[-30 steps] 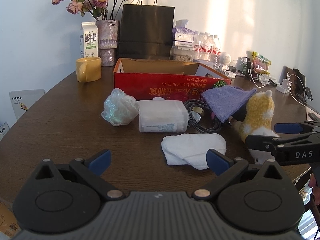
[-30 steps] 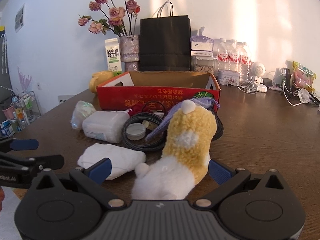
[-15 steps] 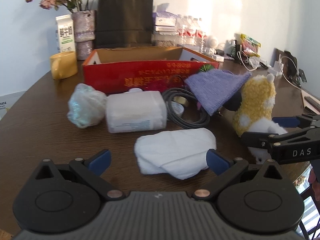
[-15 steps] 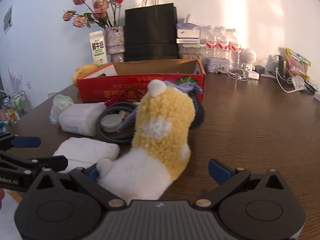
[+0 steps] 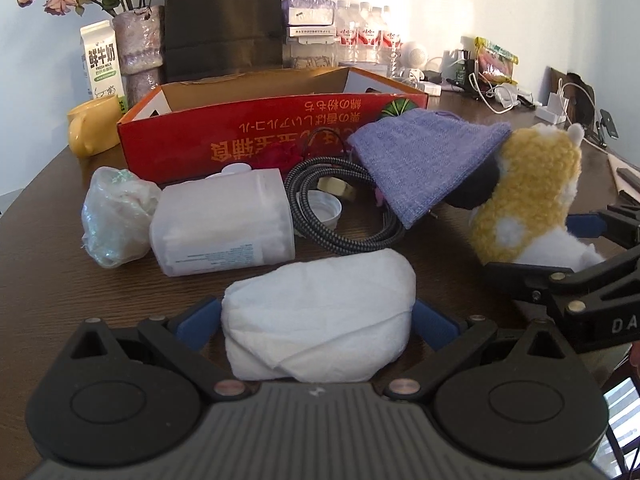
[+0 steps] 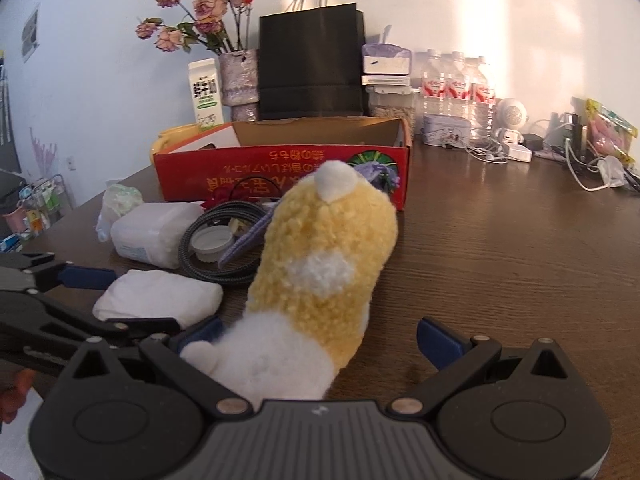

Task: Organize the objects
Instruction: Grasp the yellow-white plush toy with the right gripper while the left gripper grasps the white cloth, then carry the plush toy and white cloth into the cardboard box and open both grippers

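Observation:
A folded white cloth (image 5: 320,320) lies on the brown table between the open jaws of my left gripper (image 5: 316,324). A yellow and white plush toy (image 6: 316,276) sits between the open jaws of my right gripper (image 6: 320,340); it also shows in the left wrist view (image 5: 528,196). Behind them lie a white wipes pack (image 5: 224,220), a crumpled plastic bag (image 5: 116,216), a coiled black cable (image 5: 340,212) with a white cap, and a purple cloth (image 5: 428,164). A red cardboard box (image 5: 276,128) stands open behind them.
At the back stand a yellow mug (image 5: 92,128), a milk carton (image 5: 102,62), a vase of flowers (image 5: 140,48), a black paper bag (image 5: 224,16) and water bottles (image 5: 368,36). Chargers and cables (image 6: 520,148) lie at the back right.
Both grippers have moved forward. The white cloth now lies between my left jaws, and the plush toy sits deeper between my right jaws. Both grippers stay open.

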Available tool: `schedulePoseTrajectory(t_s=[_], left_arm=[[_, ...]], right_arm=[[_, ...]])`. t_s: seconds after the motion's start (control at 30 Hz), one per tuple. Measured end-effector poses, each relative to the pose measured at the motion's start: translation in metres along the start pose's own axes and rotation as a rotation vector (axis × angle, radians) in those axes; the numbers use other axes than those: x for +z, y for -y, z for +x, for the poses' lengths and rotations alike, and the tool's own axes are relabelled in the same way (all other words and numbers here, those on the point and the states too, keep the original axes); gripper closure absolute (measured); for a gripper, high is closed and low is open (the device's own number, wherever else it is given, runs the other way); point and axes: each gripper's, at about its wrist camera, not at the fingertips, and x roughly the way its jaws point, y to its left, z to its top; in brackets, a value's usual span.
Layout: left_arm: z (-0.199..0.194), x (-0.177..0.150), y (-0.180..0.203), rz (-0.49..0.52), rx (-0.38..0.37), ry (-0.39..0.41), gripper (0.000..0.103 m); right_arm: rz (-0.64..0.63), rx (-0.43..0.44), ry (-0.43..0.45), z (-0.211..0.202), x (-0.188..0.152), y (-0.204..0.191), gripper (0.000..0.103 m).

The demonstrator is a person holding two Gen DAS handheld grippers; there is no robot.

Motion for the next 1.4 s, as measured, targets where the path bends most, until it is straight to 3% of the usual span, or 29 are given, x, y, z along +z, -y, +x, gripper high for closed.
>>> schedulePoseTrajectory(t_s=[0.27,0.47,0.57,0.73,0.8,0.87,1.4], left_arm=[[0.003,-0.001,0.000,-0.009,0.006,0.023,0.000],[0.000,-0.005,0.000,-0.009,0.002,0.037,0.002],[-0.005,-0.008,0.000,-0.009,-0.005,0.048,0.008],[-0.016,-0.014,-0.004,-0.014,-0.017,0.078,0.038],[-0.021,-0.016,-0.006,-0.023,-0.035,0.086,0.046],[-0.024,-0.018,-0.009,-0.040,-0.050,0.090,0.048],[-0.073,-0.001,-0.027,-0.059,-0.039,0.247,0.048]], right_arm=[[-0.030,0.053,0.008,0.006,0.001,-0.002,0.002],[-0.027,0.055,0.027,0.004,0.000,-0.002,0.011],[-0.019,0.049,0.037,0.002,0.000,-0.002,0.029],[-0.025,0.037,0.043,-0.001,-0.002,-0.006,0.044],[-0.029,0.039,0.052,-0.005,-0.003,-0.007,0.045],[-0.033,0.035,0.058,-0.008,-0.005,-0.009,0.046],[-0.102,0.035,0.154,-0.048,0.015,-0.038,0.046]])
